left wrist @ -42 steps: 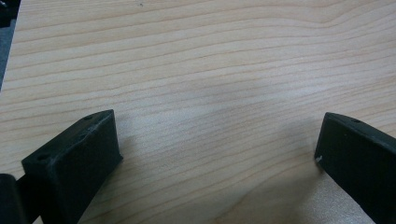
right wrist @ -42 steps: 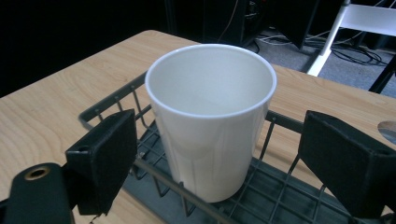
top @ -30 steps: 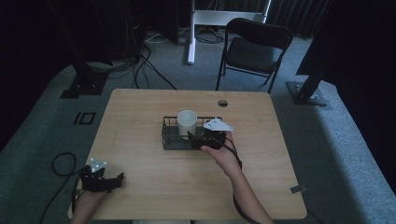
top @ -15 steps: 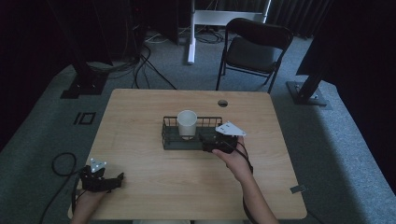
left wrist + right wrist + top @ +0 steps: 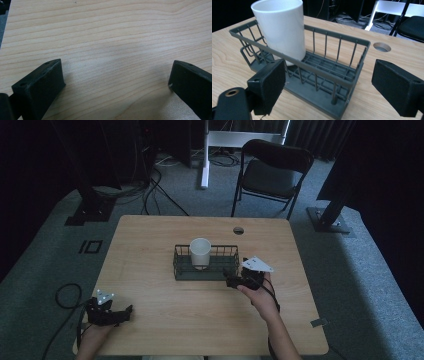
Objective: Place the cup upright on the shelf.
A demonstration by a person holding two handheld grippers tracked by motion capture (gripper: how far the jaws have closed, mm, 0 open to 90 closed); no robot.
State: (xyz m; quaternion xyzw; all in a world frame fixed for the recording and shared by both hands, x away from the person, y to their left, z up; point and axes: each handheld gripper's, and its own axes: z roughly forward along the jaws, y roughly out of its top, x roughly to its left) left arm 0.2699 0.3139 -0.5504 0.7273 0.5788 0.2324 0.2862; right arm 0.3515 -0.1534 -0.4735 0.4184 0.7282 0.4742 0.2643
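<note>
A white cup [image 5: 200, 252] is seen standing upright in the left part of a dark wire basket [image 5: 227, 251] at mid-table. The right gripper [image 5: 235, 281], jaws spread and empty, is held just beside the basket's near right corner; the cup lies ahead and to its left. The left gripper [image 5: 120, 312], also released, is rested well apart near the table [image 5: 150, 235] edge.
</note>
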